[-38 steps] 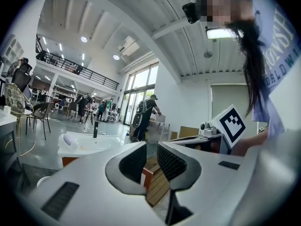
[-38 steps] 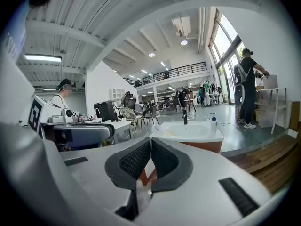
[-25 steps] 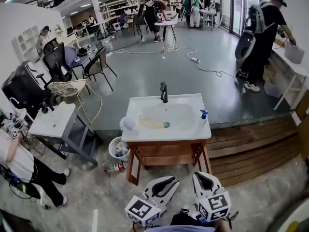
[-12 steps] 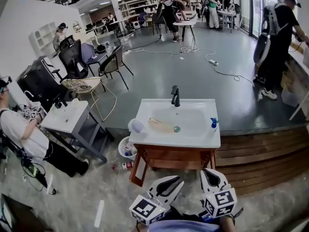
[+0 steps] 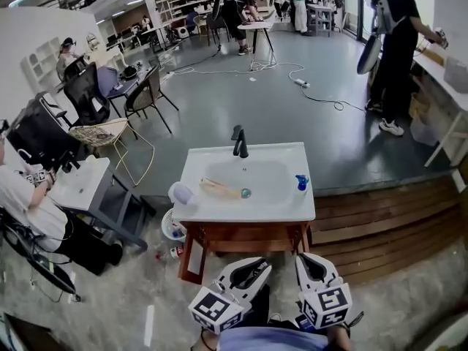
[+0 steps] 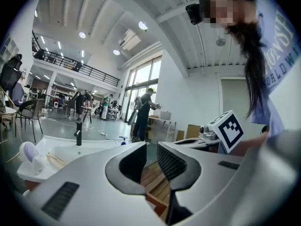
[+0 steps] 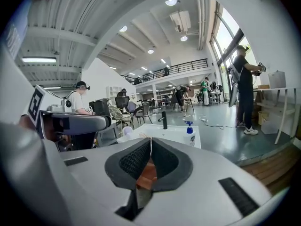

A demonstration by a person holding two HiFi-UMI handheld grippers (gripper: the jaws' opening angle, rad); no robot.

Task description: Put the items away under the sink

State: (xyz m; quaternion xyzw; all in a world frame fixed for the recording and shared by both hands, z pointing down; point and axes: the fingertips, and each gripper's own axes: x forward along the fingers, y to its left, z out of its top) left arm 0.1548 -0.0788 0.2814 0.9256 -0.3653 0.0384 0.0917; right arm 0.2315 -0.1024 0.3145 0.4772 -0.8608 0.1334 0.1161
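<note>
A white sink vanity (image 5: 301, 209) on a wooden frame stands ahead of me, with a black tap (image 5: 238, 141). On its top are a white rounded bottle (image 5: 180, 193), a wooden brush (image 5: 219, 189) in the basin and a blue-topped bottle (image 5: 300, 183). My left gripper (image 5: 262, 266) is low in the head view, short of the vanity's front, jaws slightly open and empty (image 6: 151, 147). Beside it, my right gripper (image 5: 305, 257) is shut on nothing (image 7: 150, 139). The blue-topped bottle (image 7: 189, 131) shows beyond its tips.
A wastebasket (image 5: 174, 229) and a loose bottle (image 5: 170, 253) lie on the floor left of the vanity. A raised wooden platform (image 5: 373, 218) runs to the right. A second small sink stand (image 5: 77, 185) and a seated person (image 5: 22, 203) are at left.
Both grippers have drifted across the floor in front of the vanity, and the head view swung right, then back left. Neither gripper's jaws have changed.
</note>
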